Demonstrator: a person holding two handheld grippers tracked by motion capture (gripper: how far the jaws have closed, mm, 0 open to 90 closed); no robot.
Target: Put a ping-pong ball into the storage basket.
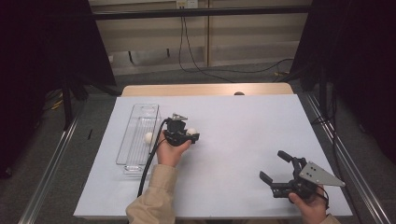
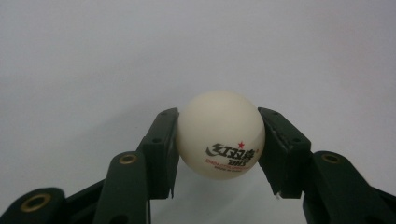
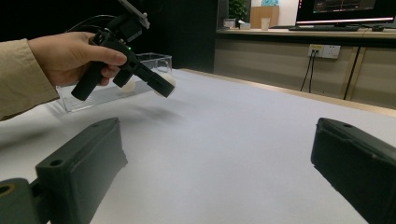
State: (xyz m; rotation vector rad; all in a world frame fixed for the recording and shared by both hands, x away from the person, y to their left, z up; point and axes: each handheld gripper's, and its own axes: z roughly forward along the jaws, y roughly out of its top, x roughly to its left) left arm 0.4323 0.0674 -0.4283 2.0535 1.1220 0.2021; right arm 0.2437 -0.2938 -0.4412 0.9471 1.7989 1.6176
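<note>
A white table-tennis ball (image 2: 219, 135) with a red star and dark lettering sits squeezed between the two black jaws of my left gripper (image 1: 190, 136), which is shut on it just above the white table. In the right gripper view the same ball (image 3: 168, 79) shows at the tip of that gripper, held by a hand in a beige sleeve. A second white ball (image 1: 149, 137) lies in the clear plastic tray (image 1: 135, 116) just left of that hand. My right gripper (image 1: 272, 164) rests near the table's front right, jaws wide apart with nothing between them.
The clear tray (image 3: 156, 58) is long and narrow and runs front to back on the table's left half. A black cable (image 1: 148, 163) trails from the left gripper toward the front edge. White table surface (image 1: 243, 126) spreads between the two grippers.
</note>
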